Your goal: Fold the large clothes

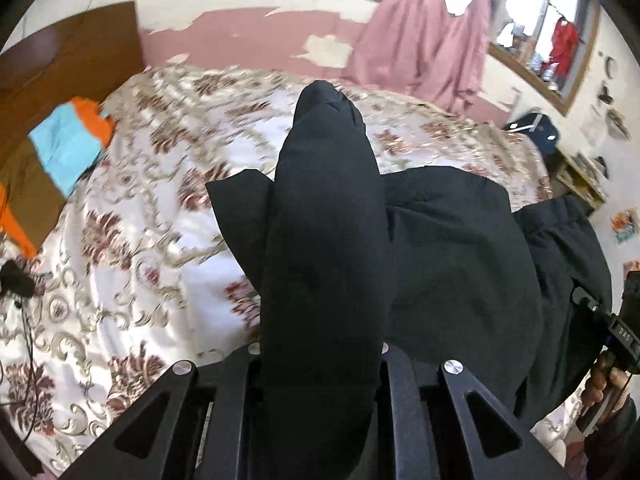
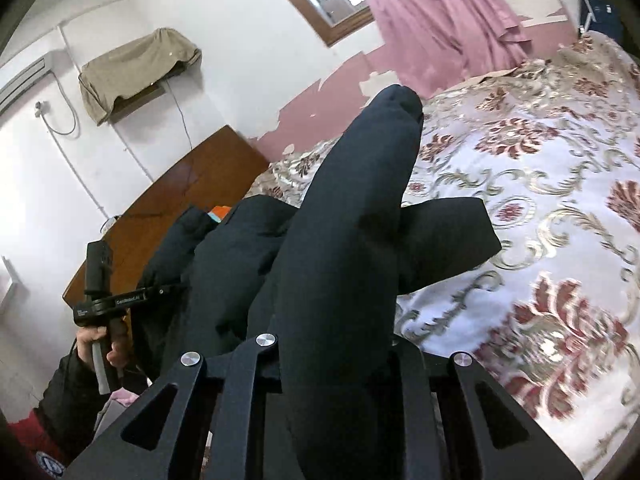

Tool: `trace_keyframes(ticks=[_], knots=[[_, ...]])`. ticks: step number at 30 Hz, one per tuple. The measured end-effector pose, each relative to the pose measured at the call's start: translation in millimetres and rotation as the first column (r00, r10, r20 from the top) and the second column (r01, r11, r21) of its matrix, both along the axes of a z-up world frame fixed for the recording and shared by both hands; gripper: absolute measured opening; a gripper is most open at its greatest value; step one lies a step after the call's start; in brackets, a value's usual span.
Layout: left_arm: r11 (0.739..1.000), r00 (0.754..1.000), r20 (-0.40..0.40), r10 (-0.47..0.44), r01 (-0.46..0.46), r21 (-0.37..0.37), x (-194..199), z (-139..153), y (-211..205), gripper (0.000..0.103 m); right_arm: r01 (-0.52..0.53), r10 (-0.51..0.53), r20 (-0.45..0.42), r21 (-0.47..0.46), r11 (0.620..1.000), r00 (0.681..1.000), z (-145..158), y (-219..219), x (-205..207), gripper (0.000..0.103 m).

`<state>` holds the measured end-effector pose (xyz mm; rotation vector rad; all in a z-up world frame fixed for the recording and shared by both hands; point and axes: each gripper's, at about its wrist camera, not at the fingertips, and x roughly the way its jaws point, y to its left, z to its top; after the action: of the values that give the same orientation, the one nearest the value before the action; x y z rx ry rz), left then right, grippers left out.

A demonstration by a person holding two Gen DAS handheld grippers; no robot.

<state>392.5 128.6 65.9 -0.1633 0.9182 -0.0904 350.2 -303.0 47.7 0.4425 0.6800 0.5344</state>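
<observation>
A large black padded garment (image 1: 448, 264) hangs over the flowered bedspread (image 1: 160, 216). My left gripper (image 1: 324, 216) is shut on a fold of it; the cloth wraps right over the fingers and hides them. My right gripper (image 2: 360, 216) is likewise shut on another fold of the black garment (image 2: 224, 264), its fingers covered by cloth. The garment stretches between the two grippers, lifted above the bed. The right gripper's handle and the hand on it show at the right edge of the left wrist view (image 1: 616, 332); the left one shows in the right wrist view (image 2: 100, 304).
Folded blue and orange clothes (image 1: 68, 144) lie at the bed's far left by a wooden headboard (image 1: 72, 64). Pink curtains (image 1: 424, 36) hang by a window beyond the bed. A dark bag (image 1: 532, 128) sits at the far right corner. The bedspread (image 2: 540, 184) fills the right wrist view.
</observation>
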Motion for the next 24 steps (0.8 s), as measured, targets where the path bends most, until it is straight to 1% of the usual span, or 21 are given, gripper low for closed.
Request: trace_keyframes(ticks=[1, 2, 4, 5, 6, 7, 8, 10, 11, 12, 13, 14, 15, 16, 18, 20, 21, 22, 24], knots=[[1.000, 1.000, -0.011, 0.007, -0.007, 0.001, 3, -9, 3, 0.016, -0.003, 0.002, -0.016, -0.010, 1.000, 1.000, -7, 6, 8, 0.017], [1.000, 0.999, -0.032, 0.019, -0.019, -0.001, 7, -24, 8, 0.016, -0.001, 0.000, -0.038, -0.021, 1.000, 0.999, -15, 10, 16, 0.017], [0.999, 0.998, -0.051, 0.036, -0.036, -0.005, 12, -45, 15, 0.017, 0.017, -0.022, -0.074, -0.069, 0.997, 0.997, -29, 22, 24, 0.017], [0.999, 0.997, -0.057, 0.044, -0.045, -0.007, 13, -56, 19, 0.018, 0.044, -0.057, -0.103, -0.120, 0.992, 0.993, -42, 23, 29, 0.019], [0.999, 0.997, -0.065, 0.051, -0.052, -0.012, 13, -65, 21, 0.021, 0.065, -0.084, -0.122, -0.153, 0.986, 0.989, -46, 23, 32, 0.023], [0.998, 0.996, -0.072, 0.057, -0.058, -0.014, 14, -72, 23, 0.024, 0.095, -0.127, -0.153, -0.199, 0.975, 0.980, -57, 20, 35, 0.025], [0.998, 0.995, -0.076, 0.059, -0.060, -0.007, 13, -76, 24, 0.026, 0.110, -0.147, -0.170, -0.213, 0.971, 0.974, -60, 22, 37, 0.027], [0.998, 0.996, -0.073, 0.054, -0.053, 0.022, 11, -77, 23, 0.038, 0.132, -0.175, -0.171, -0.236, 0.963, 0.970, -66, 17, 35, 0.035], [0.998, 0.996, -0.073, 0.060, -0.058, 0.041, 11, -78, 23, 0.041, 0.139, -0.183, -0.163, -0.252, 0.958, 0.969, -67, 15, 34, 0.037], [0.997, 0.995, -0.076, 0.068, -0.065, 0.048, 10, -78, 24, 0.048, 0.141, -0.189, -0.157, -0.271, 0.952, 0.969, -67, 16, 34, 0.043], [0.995, 0.993, -0.081, 0.084, -0.080, 0.059, 10, -77, 24, 0.057, 0.143, -0.193, -0.152, -0.294, 0.945, 0.969, -65, 17, 35, 0.051], [0.992, 0.990, -0.088, 0.111, -0.105, 0.075, 10, -76, 26, 0.062, 0.142, -0.196, -0.146, -0.317, 0.938, 0.970, -63, 19, 33, 0.056], [0.988, 0.987, -0.091, 0.134, -0.126, 0.084, 9, -76, 28, 0.069, 0.142, -0.198, -0.141, -0.333, 0.932, 0.970, -62, 18, 37, 0.067], [0.986, 0.984, -0.091, 0.153, -0.145, 0.085, 8, -75, 30, 0.071, 0.142, -0.200, -0.136, -0.351, 0.926, 0.970, -59, 22, 35, 0.074], [0.979, 0.977, -0.087, 0.196, -0.190, 0.072, 3, -73, 35, 0.075, 0.142, -0.208, -0.130, -0.393, 0.909, 0.969, -55, 27, 35, 0.075], [0.976, 0.974, -0.066, 0.217, -0.214, 0.045, -5, -67, 38, 0.076, 0.164, -0.232, -0.106, -0.439, 0.884, 0.967, -49, 32, 28, 0.080], [0.974, 0.973, -0.046, 0.225, -0.223, 0.044, -11, -62, 38, 0.078, 0.174, -0.239, -0.092, -0.448, 0.877, 0.967, -46, 32, 28, 0.090], [0.971, 0.972, -0.019, 0.236, -0.234, 0.053, -17, -56, 38, 0.080, 0.183, -0.242, -0.075, -0.453, 0.873, 0.967, -42, 33, 26, 0.096], [0.968, 0.970, 0.028, 0.240, -0.241, 0.073, -29, -46, 34, 0.082, 0.203, -0.248, -0.038, -0.465, 0.862, 0.968, -32, 34, 19, 0.097]])
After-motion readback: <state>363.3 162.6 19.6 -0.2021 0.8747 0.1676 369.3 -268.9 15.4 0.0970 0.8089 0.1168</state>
